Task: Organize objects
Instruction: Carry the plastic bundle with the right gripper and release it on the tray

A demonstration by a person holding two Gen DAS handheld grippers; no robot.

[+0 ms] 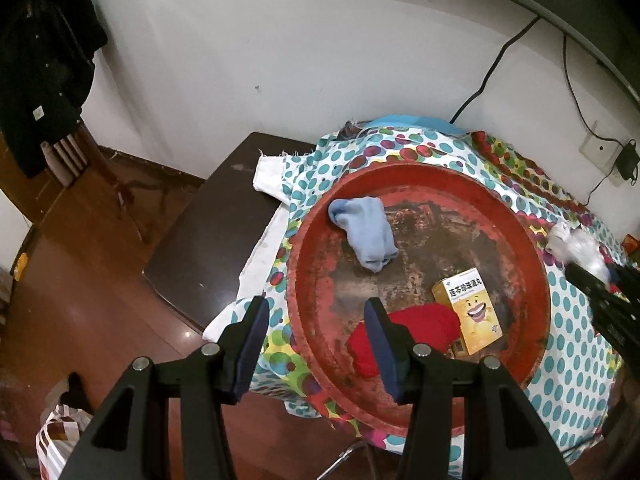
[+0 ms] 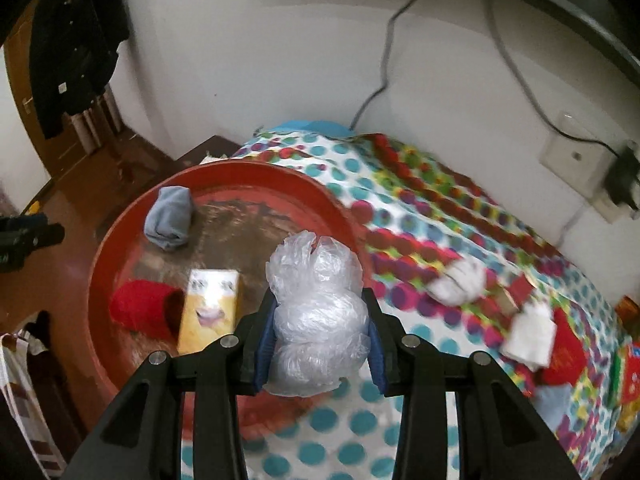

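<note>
Nearest in the right wrist view, the right gripper has its fingers clamped on a crumpled clear plastic bag, which bulges up between the blue pads and hangs above the near right rim of the red tray. In the left wrist view the left gripper holds nothing; its fingers stand apart, one over the dotted cloth at the tray's near left edge, the other over the tray's inside. Just beyond that finger, inside the tray, a red cloth item lies at the near side, touching a yellow box with a cartoon smiling face that lies just to its right. Farther in, toward the tray's far left, rests a pale blue folded sock, well apart from the other two. The tray sits on the surface covered by the dotted cloth. To the right of the tray, on the cloth, lie blurred white items and, farther right, red and other coloured things that I cannot make out. Beyond the surface, a dark cable runs up the white wall.
</note>
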